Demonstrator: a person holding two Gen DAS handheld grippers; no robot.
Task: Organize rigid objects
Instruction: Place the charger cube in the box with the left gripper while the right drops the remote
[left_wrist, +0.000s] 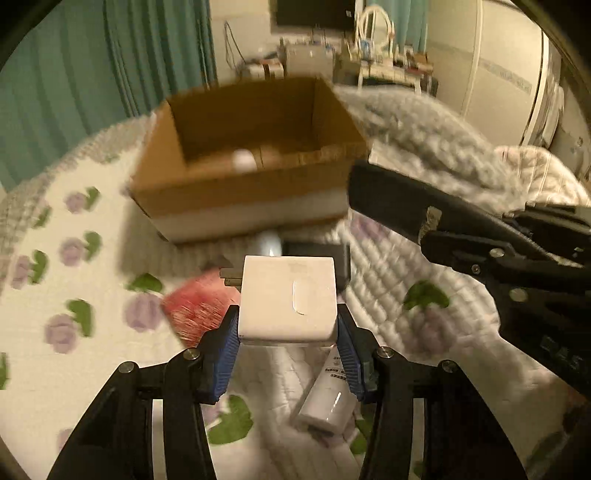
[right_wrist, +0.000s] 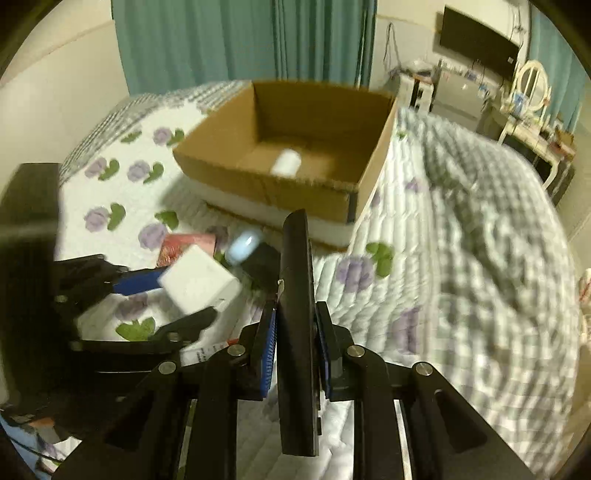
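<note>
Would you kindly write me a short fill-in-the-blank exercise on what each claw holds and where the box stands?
The left claw is shut on a ____ charger block.
The right claw grips a flat ____ remote.
The cardboard box on the bed holds one ____ cylinder.

Missing words: white; black; white

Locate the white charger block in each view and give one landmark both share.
Left wrist: white charger block at lower centre, clamped between the left gripper fingers.
Right wrist: at left of centre, held above the bedspread.
Shared landmark: cardboard box beyond it.
</note>
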